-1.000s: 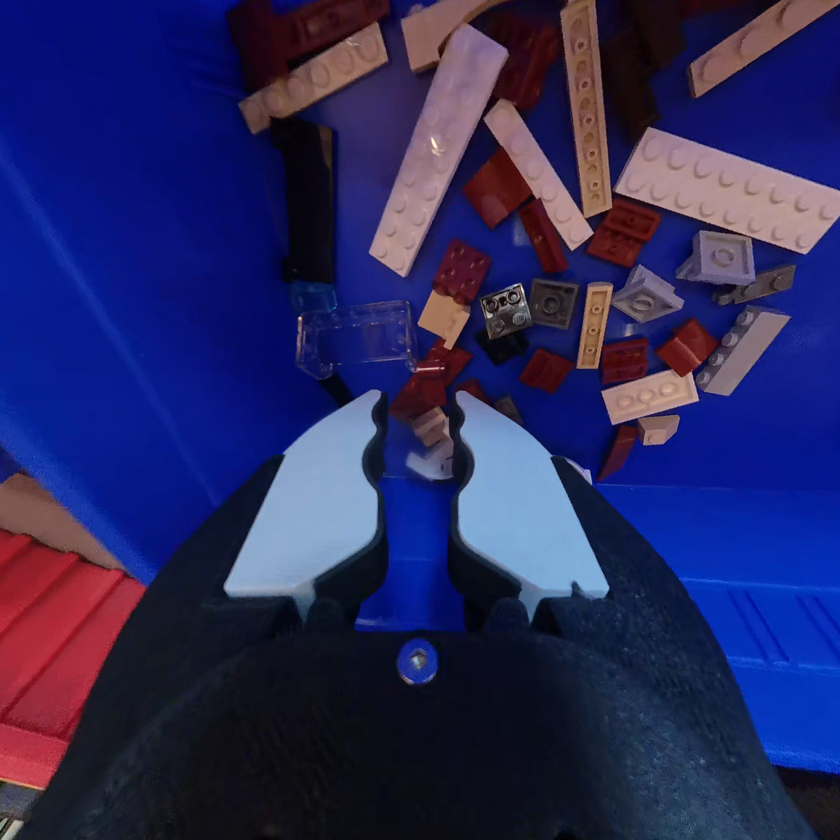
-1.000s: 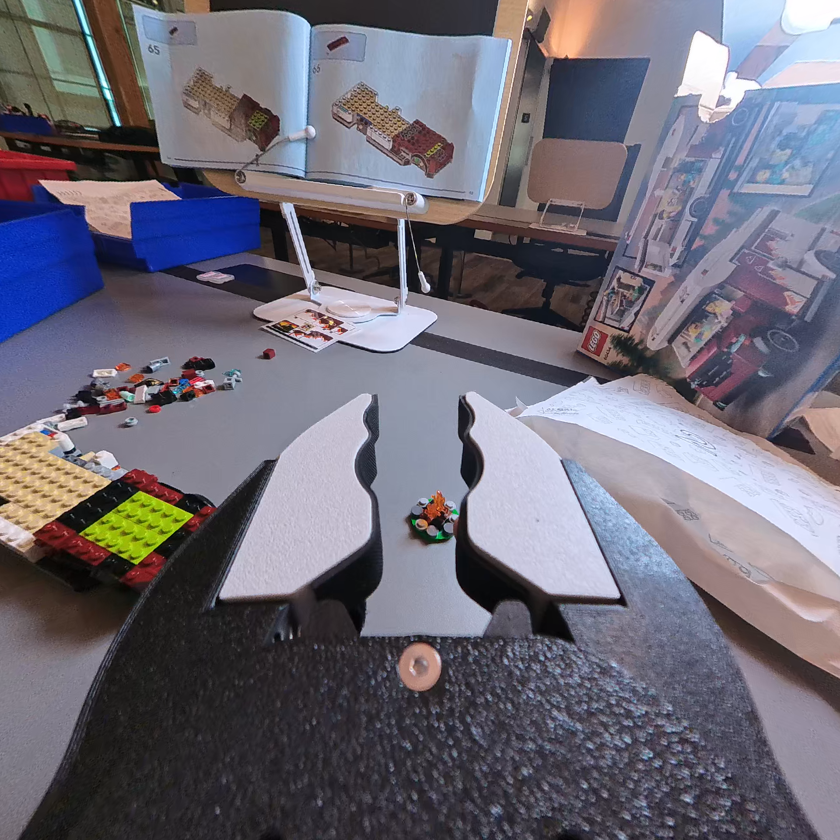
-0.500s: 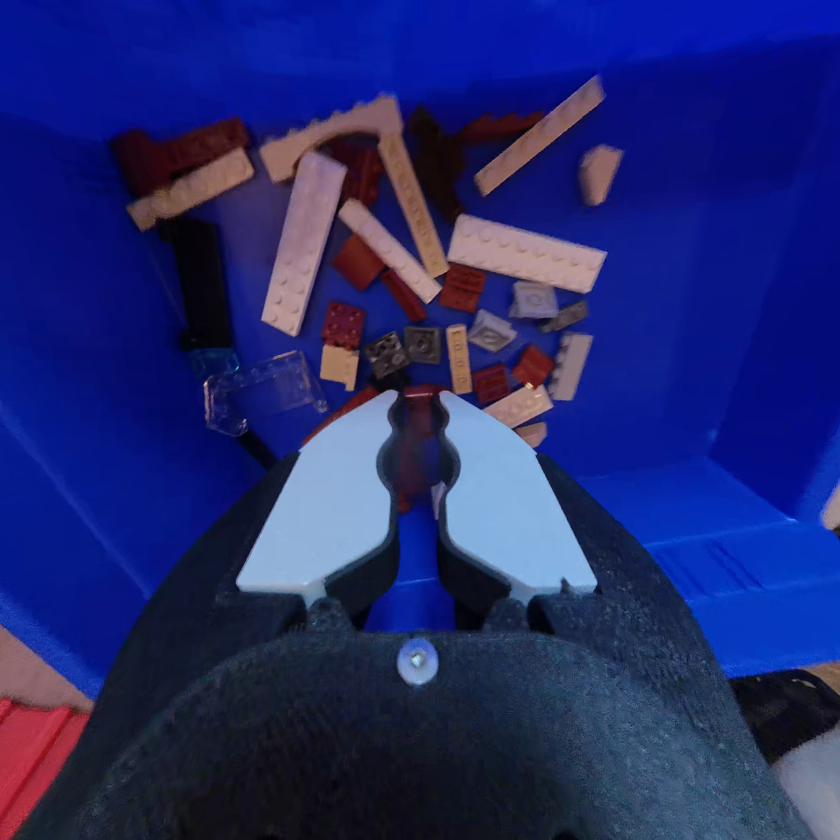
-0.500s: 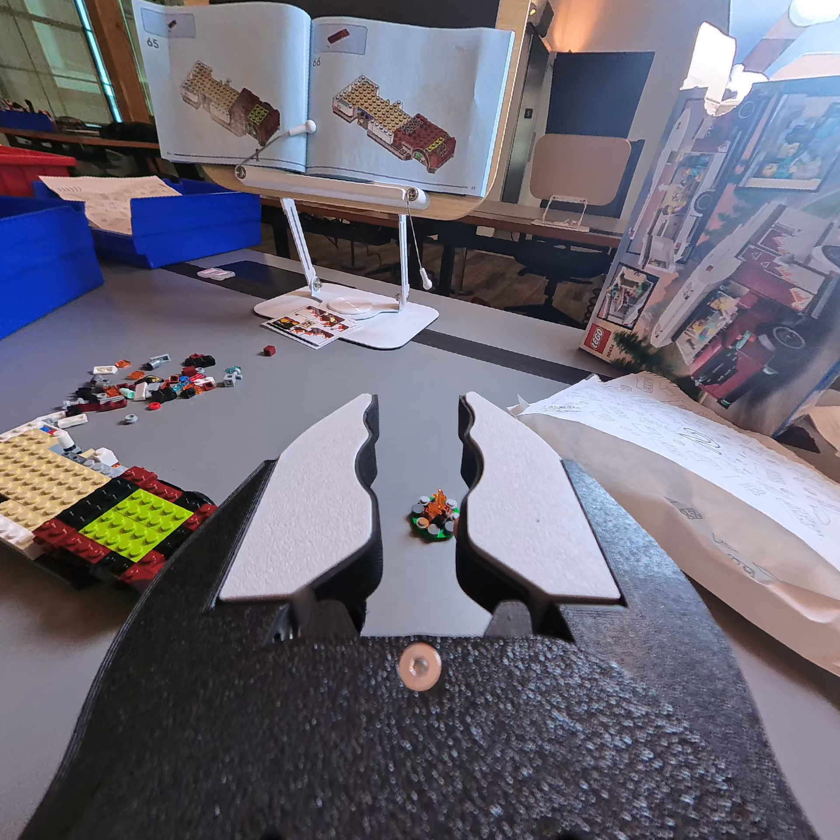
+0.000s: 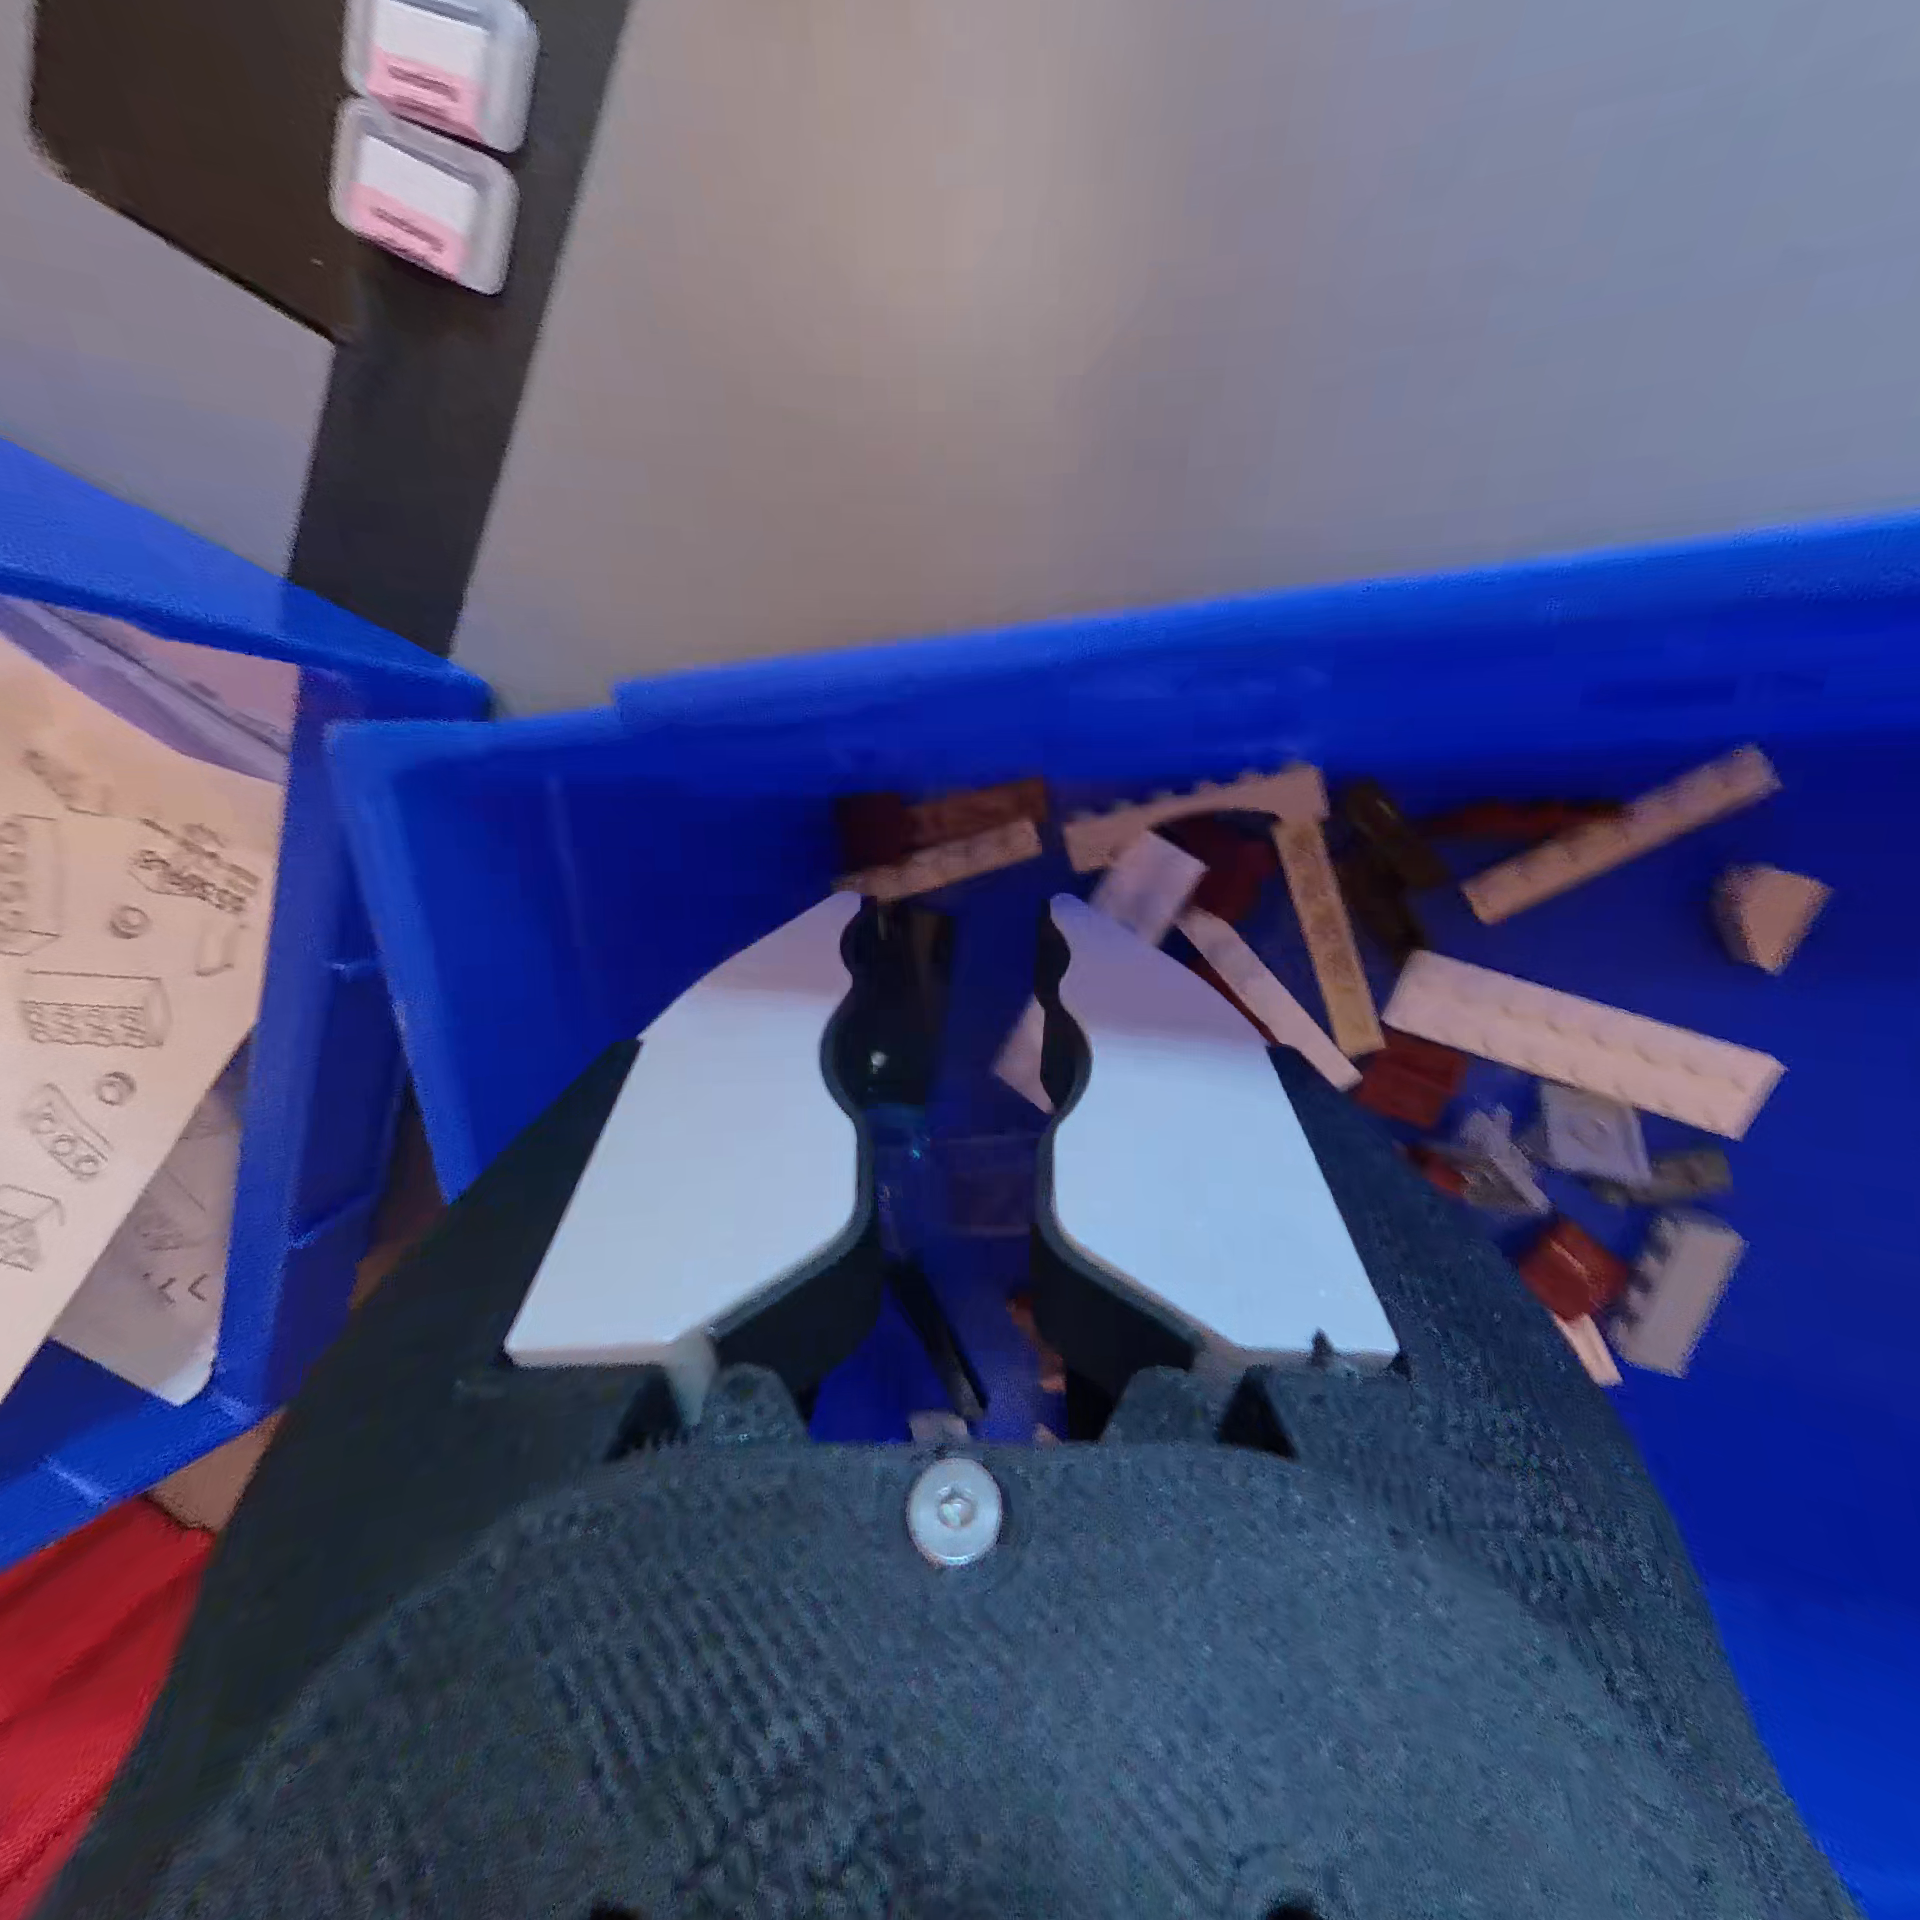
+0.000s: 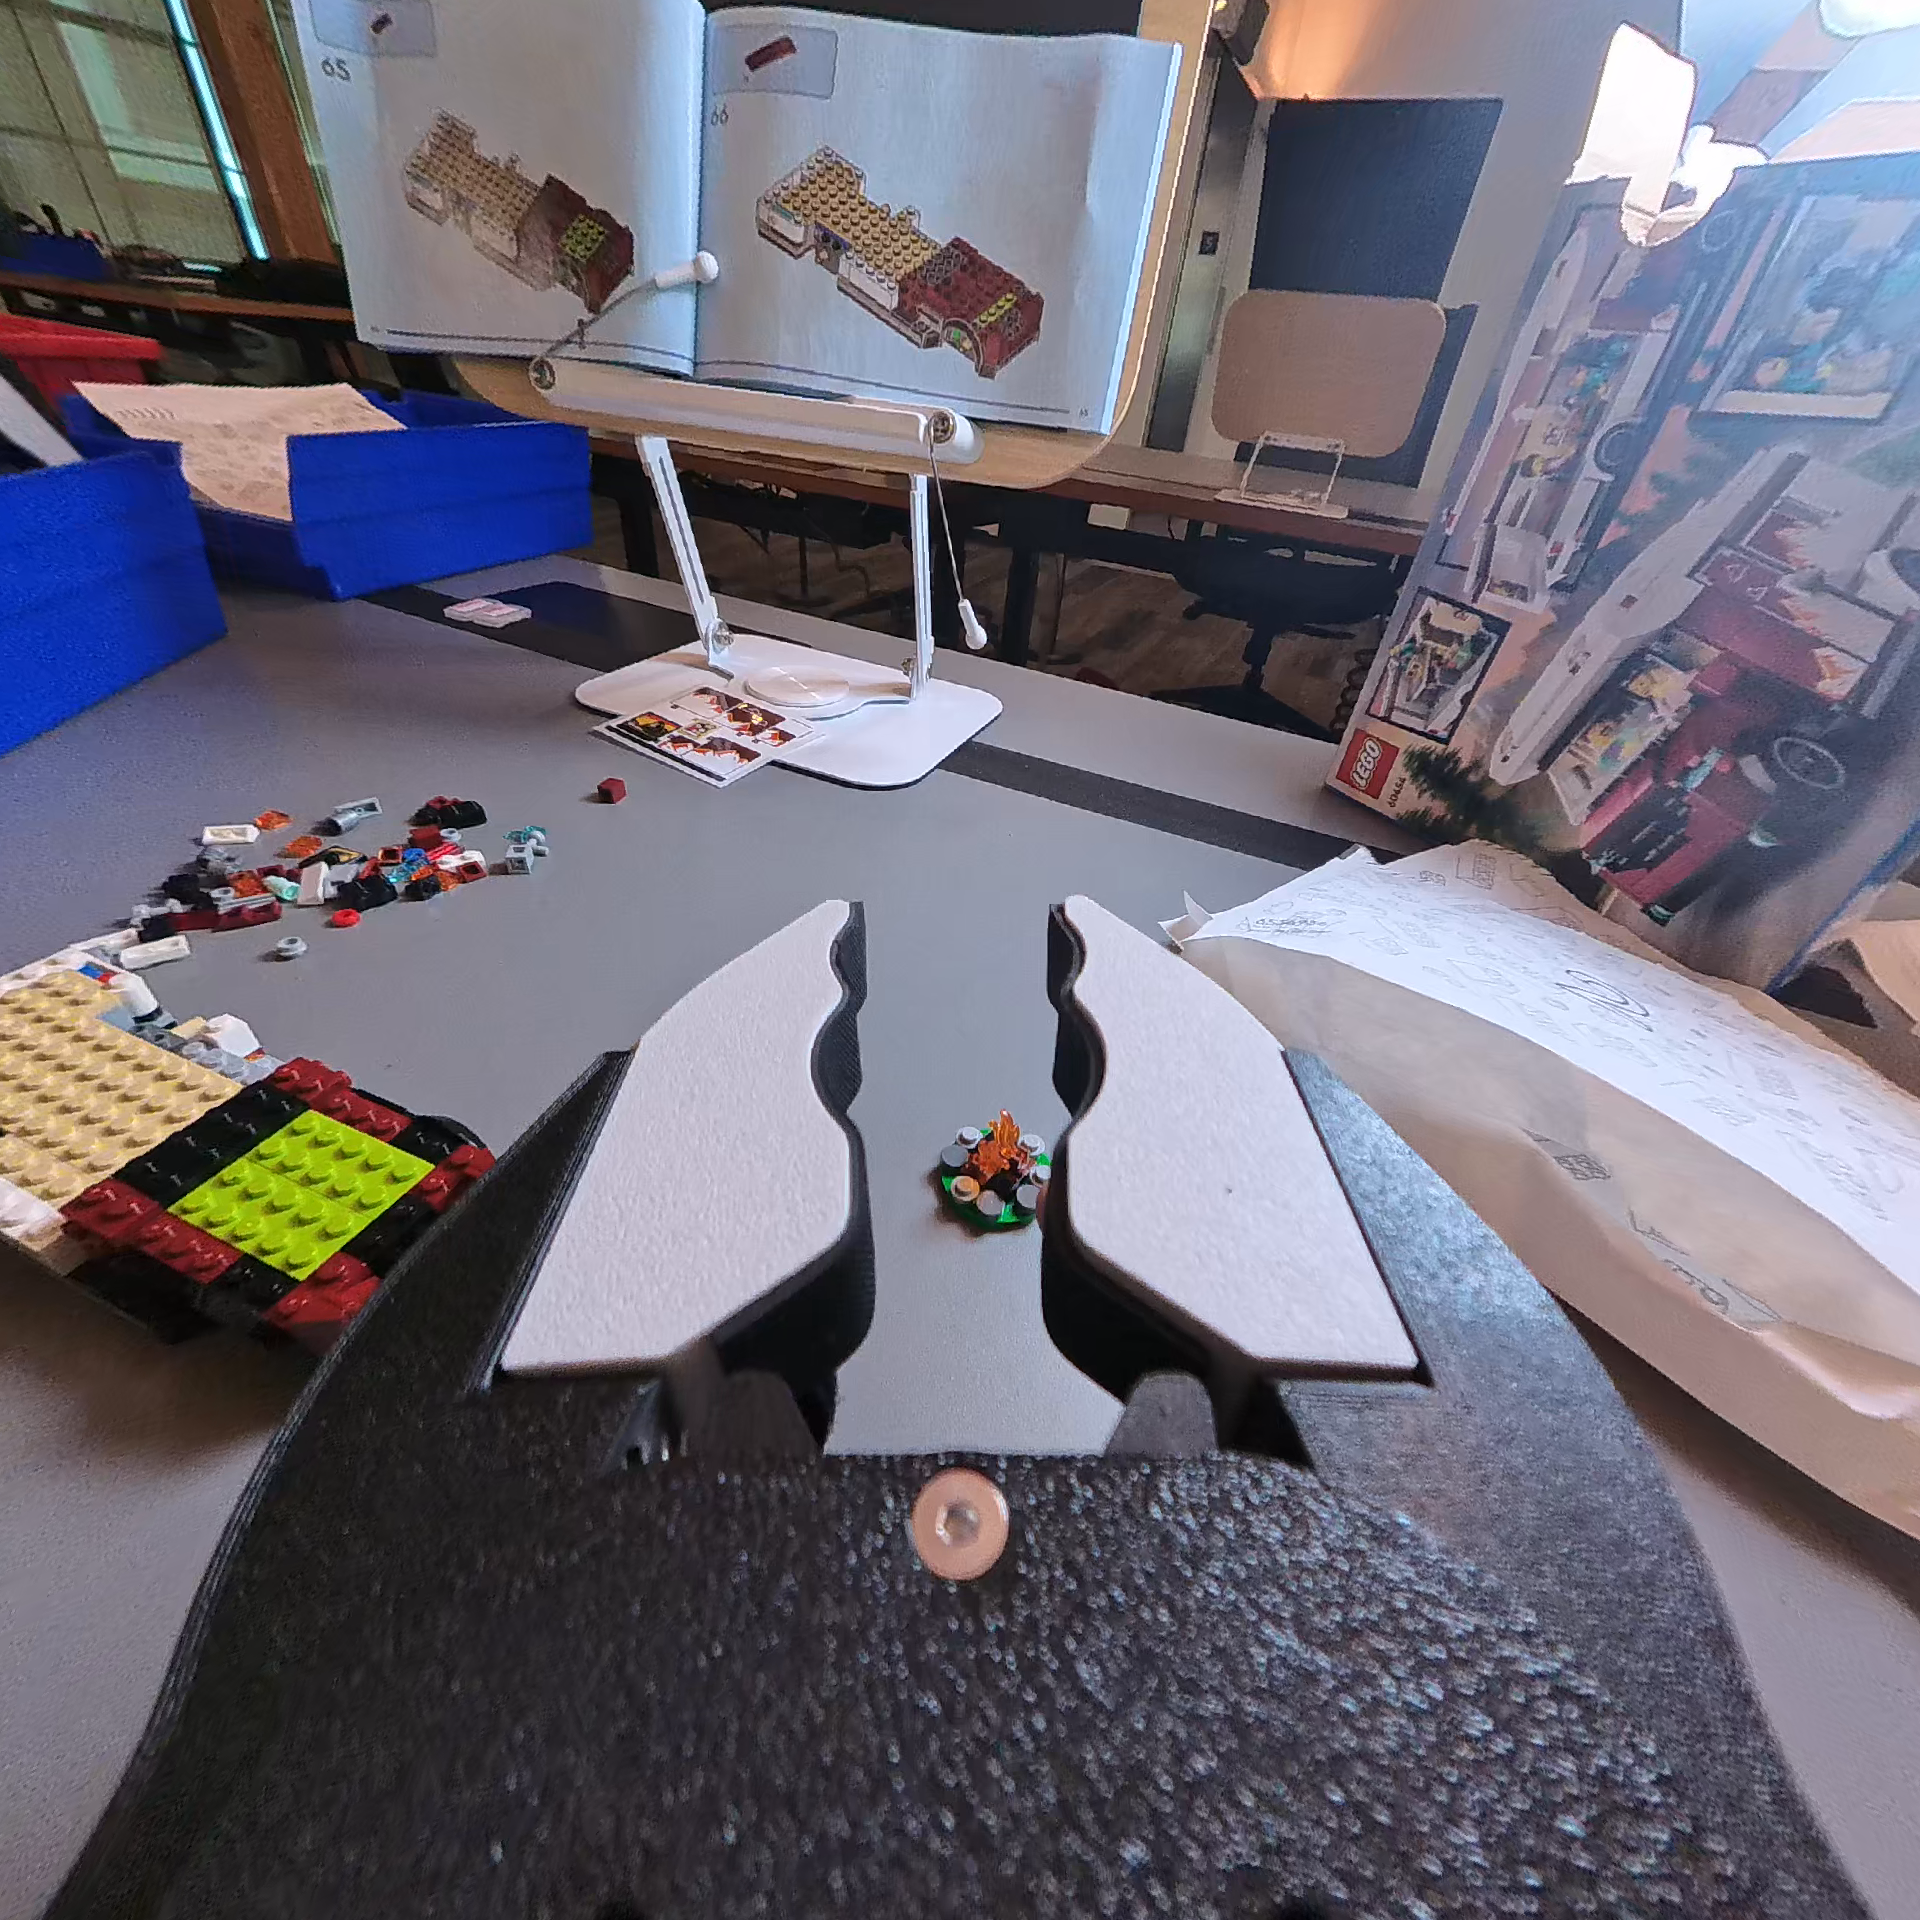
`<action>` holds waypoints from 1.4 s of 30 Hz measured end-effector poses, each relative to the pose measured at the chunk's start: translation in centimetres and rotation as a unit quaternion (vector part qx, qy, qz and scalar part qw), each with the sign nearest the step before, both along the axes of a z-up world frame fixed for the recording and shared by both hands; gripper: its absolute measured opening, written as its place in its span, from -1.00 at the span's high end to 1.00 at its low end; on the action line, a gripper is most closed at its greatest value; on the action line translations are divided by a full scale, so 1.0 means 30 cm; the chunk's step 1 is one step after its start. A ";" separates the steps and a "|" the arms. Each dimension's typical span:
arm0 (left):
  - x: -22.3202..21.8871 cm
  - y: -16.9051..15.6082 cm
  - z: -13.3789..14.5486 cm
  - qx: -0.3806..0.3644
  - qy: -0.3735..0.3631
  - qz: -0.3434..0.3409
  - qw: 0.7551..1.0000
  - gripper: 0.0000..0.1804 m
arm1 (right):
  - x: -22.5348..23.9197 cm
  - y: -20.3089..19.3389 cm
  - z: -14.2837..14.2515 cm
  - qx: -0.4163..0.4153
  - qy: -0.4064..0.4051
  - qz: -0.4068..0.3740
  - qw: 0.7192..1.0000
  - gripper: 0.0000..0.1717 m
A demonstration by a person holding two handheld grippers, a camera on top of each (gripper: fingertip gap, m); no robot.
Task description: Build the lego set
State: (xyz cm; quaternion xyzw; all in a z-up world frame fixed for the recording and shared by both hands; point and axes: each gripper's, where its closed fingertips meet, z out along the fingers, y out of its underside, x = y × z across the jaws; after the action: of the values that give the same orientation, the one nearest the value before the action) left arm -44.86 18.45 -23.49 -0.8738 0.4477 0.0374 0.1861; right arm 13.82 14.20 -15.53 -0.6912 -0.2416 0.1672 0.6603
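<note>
Through the left wrist view alone we record the left gripper (image 5: 954, 914), jaws parted with nothing pressed between them, over a blue plastic bin (image 5: 1143, 686) of loose tan, white and dark red bricks (image 5: 1579, 1039). Through the right wrist view alone we record the right gripper (image 6: 954, 920), likewise open and bare, above a grey table (image 6: 623, 935); a small green round campfire model (image 6: 992, 1169) lies between its fingers, a partly built brick base (image 6: 208, 1153) at near left.
</note>
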 end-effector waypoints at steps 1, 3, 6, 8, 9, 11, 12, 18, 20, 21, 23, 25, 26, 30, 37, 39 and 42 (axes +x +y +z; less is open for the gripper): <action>-0.006 0.024 -0.009 0.006 0.008 0.009 1.000 0.67 | 0.000 0.000 -0.001 0.000 -0.001 -0.001 1.000 0.61; 0.006 0.032 -0.035 -0.014 0.002 0.006 1.000 0.71 | 0.002 0.001 -0.003 -0.001 -0.001 -0.001 1.000 0.61; 0.015 0.035 -0.064 -0.037 0.008 -0.001 0.999 0.75 | 0.003 0.002 -0.005 -0.003 0.000 -0.001 1.000 0.61; 0.040 0.002 -0.081 -0.080 -0.005 -0.011 0.997 0.67 | 0.002 0.003 -0.007 -0.004 0.000 0.000 1.000 0.61; 0.048 -0.014 -0.096 -0.103 -0.011 -0.011 0.995 0.62 | 0.001 0.003 -0.008 -0.004 -0.001 0.001 1.000 0.61; 0.061 -0.015 -0.101 -0.113 -0.024 -0.013 0.993 0.62 | 0.001 0.003 -0.008 -0.004 -0.001 0.001 1.000 0.61; 0.061 -0.016 -0.101 -0.116 -0.029 -0.010 0.993 0.61 | 0.002 0.002 -0.007 -0.004 -0.001 0.001 1.000 0.61; 0.059 -0.077 -0.104 -0.144 -0.037 -0.017 0.989 0.92 | 0.003 0.000 0.001 -0.001 0.003 0.002 1.000 0.61; 0.033 -0.148 -0.105 -0.188 -0.014 -0.027 0.982 0.99 | 0.001 -0.003 0.004 0.000 0.004 0.005 1.000 0.61; 0.018 -0.163 -0.102 -0.190 -0.003 -0.029 0.981 0.98 | 0.000 -0.004 0.007 0.001 0.005 0.005 1.000 0.61; 0.014 -0.155 -0.090 -0.162 -0.007 -0.027 0.986 0.98 | -0.001 -0.005 0.010 0.003 0.006 0.006 1.000 0.61; 0.016 -0.112 -0.074 -0.110 -0.020 -0.013 0.994 0.86 | -0.002 -0.006 0.012 0.004 0.006 0.007 1.000 0.61; 0.017 -0.089 -0.066 -0.085 -0.025 -0.007 0.996 0.84 | -0.003 -0.007 0.012 0.004 0.006 0.007 1.000 0.61; 0.036 -0.021 -0.055 -0.018 -0.050 0.007 0.999 0.66 | 0.001 -0.007 0.015 0.006 0.007 0.005 1.000 0.61; 0.059 0.017 -0.089 -0.024 -0.081 0.022 0.996 0.44 | 0.005 -0.007 0.016 0.005 0.008 0.004 1.000 0.61; 0.071 0.017 -0.088 -0.028 -0.095 0.017 0.995 0.41 | 0.007 -0.008 0.018 0.006 0.010 0.004 1.000 0.61; 0.073 0.023 -0.087 -0.027 -0.105 0.024 0.994 0.42 | 0.004 -0.008 0.015 0.004 0.010 0.006 1.000 0.61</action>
State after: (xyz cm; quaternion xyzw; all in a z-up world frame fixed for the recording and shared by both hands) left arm -42.67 19.13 -26.10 -0.8879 0.4059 -0.0619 0.2073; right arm 13.95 13.95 -15.09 -0.6853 -0.2400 0.1768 0.6645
